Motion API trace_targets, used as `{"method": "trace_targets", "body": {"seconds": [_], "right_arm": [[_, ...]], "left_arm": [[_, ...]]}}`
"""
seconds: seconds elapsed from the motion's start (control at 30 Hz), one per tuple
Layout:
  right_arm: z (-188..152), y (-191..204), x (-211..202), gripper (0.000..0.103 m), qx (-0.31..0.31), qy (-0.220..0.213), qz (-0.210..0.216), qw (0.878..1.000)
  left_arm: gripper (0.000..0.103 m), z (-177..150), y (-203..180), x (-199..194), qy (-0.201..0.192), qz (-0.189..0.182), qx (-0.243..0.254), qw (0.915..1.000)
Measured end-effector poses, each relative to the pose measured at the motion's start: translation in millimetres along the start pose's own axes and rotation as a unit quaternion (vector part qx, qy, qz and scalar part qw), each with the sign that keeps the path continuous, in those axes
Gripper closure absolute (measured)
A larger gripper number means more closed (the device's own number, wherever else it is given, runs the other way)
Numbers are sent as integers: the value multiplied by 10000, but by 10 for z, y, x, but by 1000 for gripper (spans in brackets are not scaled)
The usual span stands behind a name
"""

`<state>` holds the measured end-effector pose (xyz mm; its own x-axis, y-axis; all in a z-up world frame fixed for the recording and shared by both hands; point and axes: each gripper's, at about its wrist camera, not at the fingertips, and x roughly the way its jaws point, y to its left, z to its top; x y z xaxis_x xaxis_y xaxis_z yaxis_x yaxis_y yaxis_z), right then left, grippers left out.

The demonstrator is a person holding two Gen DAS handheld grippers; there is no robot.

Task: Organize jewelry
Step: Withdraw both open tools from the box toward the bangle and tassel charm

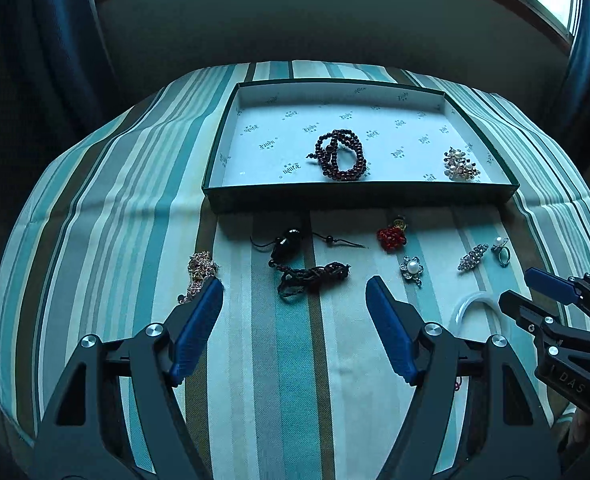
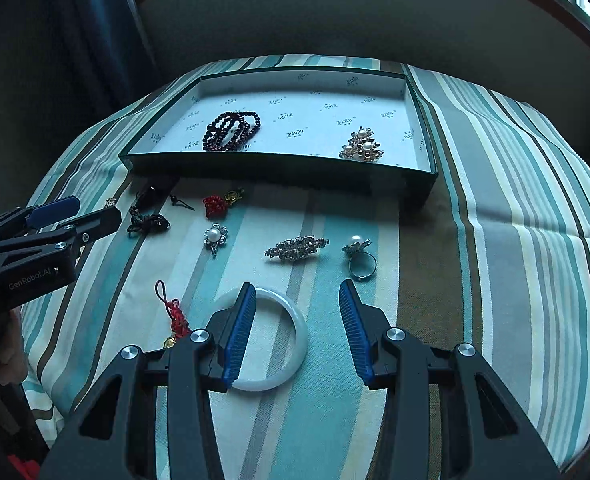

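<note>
A green box [image 1: 359, 194] [image 2: 279, 168] with white lining holds a dark red bead bracelet [image 1: 341, 154] [image 2: 233, 130] and a pearl cluster brooch [image 1: 461, 165] [image 2: 362, 146]. My left gripper [image 1: 295, 292] is open above a dark braided cord necklace [image 1: 313, 276] with a black pendant [image 1: 287, 240]. A gold chain [image 1: 199, 270] lies by its left finger. My right gripper [image 2: 297, 292] is open over a white jade bangle [image 2: 299, 332]. A rhinestone brooch [image 2: 297, 248], a pearl ring [image 2: 359, 258], a pearl flower pin [image 2: 215, 236] and a red knot charm [image 2: 217, 205] lie in front of the box.
Everything sits on a striped teal cloth [image 1: 95, 208] [image 2: 515, 200] over a rounded surface. A second red knot charm [image 2: 175, 316] lies left of the bangle. Dark curtains and a window sill stand behind. The other gripper shows at each view's side [image 1: 555, 300] [image 2: 55, 224].
</note>
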<state>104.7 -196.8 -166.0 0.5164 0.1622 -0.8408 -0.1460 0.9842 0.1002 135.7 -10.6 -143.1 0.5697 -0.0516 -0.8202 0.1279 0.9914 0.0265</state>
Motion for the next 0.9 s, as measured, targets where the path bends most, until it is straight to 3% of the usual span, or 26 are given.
{"method": "trace_targets", "body": {"seconds": [0.17, 0.3, 0.6, 0.7, 0.9], "right_arm": [[-113, 79, -17, 58, -35, 58, 24, 10000], [-120, 122, -50, 50, -87, 15, -5, 10000], [-142, 214, 1, 49, -172, 117, 30, 9998], [-134, 261, 30, 42, -225, 126, 33, 9997], [-123, 307, 113, 40, -291, 187, -11, 9994]], "left_arm": [[29, -198, 113, -68, 114, 91, -197, 9997], [29, -274, 183, -103, 153, 152, -300, 9993], [28, -291, 222, -149, 122, 211, -352, 9991], [27, -294, 227, -136, 148, 206, -357, 9990], [26, -300, 245, -103, 192, 199, -385, 9989]]}}
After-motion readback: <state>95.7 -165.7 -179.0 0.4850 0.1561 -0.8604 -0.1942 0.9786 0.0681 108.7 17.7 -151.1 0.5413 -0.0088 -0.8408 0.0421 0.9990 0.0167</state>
